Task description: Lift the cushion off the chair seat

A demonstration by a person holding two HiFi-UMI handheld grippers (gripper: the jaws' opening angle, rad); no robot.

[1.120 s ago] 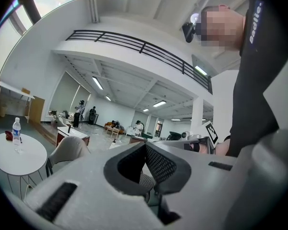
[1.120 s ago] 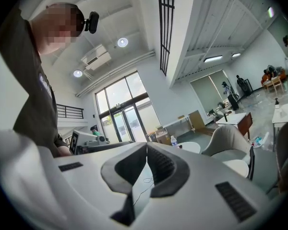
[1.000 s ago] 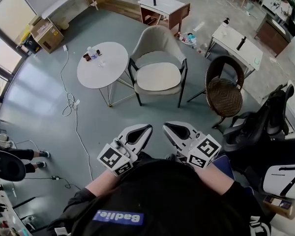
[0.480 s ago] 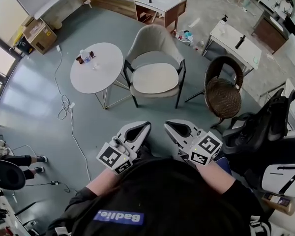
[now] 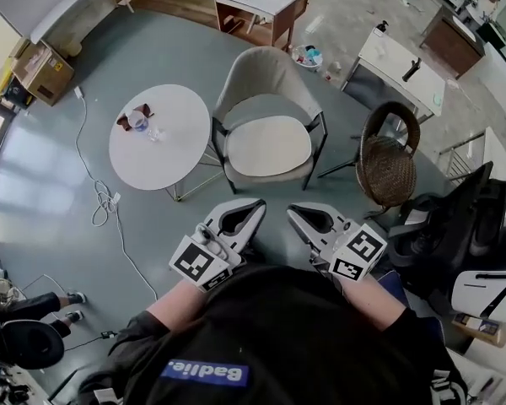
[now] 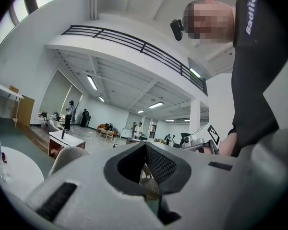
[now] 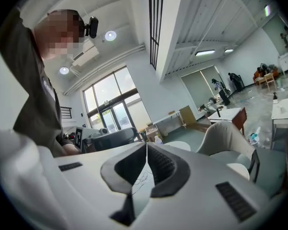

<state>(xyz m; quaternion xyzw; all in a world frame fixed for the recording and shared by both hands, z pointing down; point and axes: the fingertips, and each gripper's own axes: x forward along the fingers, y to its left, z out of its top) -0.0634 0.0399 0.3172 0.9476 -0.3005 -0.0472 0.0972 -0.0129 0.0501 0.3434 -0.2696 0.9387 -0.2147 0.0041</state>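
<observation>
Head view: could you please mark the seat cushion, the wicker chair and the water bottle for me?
seat cushion (image 5: 268,145), head view, middle of its top face.
wicker chair (image 5: 386,172), head view, centre of its woven seat.
water bottle (image 5: 137,123), head view, on its body.

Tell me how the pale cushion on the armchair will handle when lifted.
The cushion looks thin and flat, so it is probably light for its size. It appears soft-padded; gripped at one edge, it would likely sag rather than stay stiff. It lies on the chair seat with no visible ties, so it may lift freely.
</observation>
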